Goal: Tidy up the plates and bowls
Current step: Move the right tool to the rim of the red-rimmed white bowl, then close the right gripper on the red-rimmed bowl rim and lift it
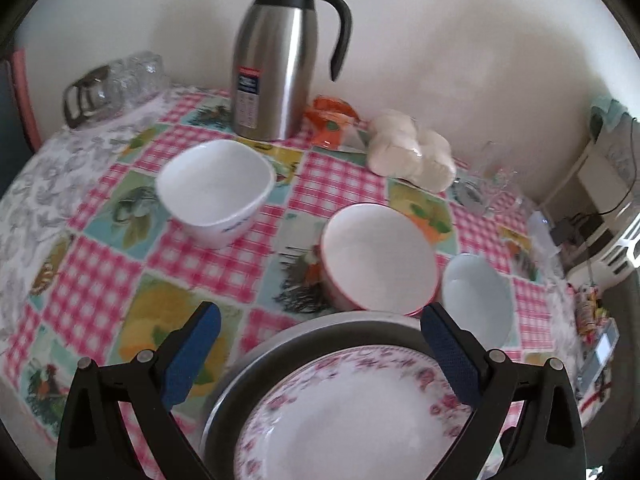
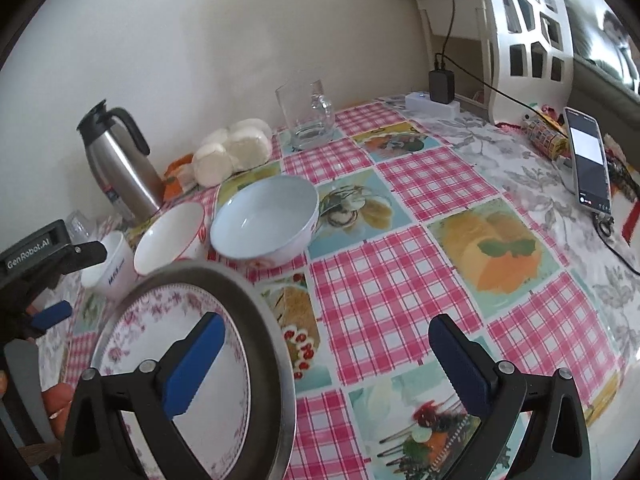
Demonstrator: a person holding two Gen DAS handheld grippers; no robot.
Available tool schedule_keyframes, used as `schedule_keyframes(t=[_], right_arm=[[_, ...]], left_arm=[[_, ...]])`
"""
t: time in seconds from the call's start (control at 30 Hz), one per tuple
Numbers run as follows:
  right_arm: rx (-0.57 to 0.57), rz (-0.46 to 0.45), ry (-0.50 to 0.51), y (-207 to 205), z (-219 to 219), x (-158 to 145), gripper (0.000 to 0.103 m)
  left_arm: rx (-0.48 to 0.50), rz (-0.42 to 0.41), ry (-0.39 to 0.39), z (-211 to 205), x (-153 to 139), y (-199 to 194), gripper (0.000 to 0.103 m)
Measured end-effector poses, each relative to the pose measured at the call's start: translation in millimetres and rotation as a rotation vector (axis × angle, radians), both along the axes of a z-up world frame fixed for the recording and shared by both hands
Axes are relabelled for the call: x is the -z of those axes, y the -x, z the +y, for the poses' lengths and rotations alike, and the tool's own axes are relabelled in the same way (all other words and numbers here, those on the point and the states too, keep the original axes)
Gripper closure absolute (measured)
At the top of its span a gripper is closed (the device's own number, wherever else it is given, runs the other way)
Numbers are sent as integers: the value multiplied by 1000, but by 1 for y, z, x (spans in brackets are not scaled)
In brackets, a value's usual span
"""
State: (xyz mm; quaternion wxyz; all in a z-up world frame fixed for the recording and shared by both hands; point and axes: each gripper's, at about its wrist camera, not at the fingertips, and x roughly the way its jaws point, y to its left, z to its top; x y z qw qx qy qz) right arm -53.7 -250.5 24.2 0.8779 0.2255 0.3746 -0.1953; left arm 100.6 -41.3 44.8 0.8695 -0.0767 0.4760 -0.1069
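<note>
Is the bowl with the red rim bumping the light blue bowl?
Cannot tell. In both wrist views the red-rimmed bowl overlaps the light blue bowl, hiding any gap.

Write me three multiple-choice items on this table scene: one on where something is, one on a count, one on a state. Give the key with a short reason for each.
1. Where does the floral plate sit?
A. On the grey metal plate
B. Inside the red-rimmed bowl
C. Beside the steel flask

2. How many bowls stand on the tablecloth?
A. One
B. Three
C. Five

3. What state is the right gripper in?
A. Shut on a bowl
B. Shut on the plate
C. Open, holding nothing

Key:
1 A: the grey rim rings the floral plate in both views.
2 B: the squarish white bowl, the red-rimmed bowl and the pale blue bowl are all there is to count.
3 C: its blue pads stand wide apart, one over the plate and one over the cloth, clamping nothing.
</note>
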Motion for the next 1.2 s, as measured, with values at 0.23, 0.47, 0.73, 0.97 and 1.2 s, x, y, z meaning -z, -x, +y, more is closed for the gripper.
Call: schedule_keyframes(t=[0.23, 0.47, 0.73, 0.97, 1.2], right_arm=[[-29, -27, -30, -20, -2, -11, 0], [-135, -14, 39, -71, 3, -38, 0], [-225, 72, 97, -138, 10, -55, 0], [-266, 186, 118, -180, 19, -30, 23], [-306, 243, 122, -205, 31, -5, 48]], left_arm=[[48, 26, 101, -1, 3, -21, 3], [47, 8, 85, 0, 12, -45, 3], [26, 48, 72, 2, 30, -68, 3], [6, 118, 84, 3, 51, -79, 3], [-5, 174, 96, 3, 67, -85, 12]])
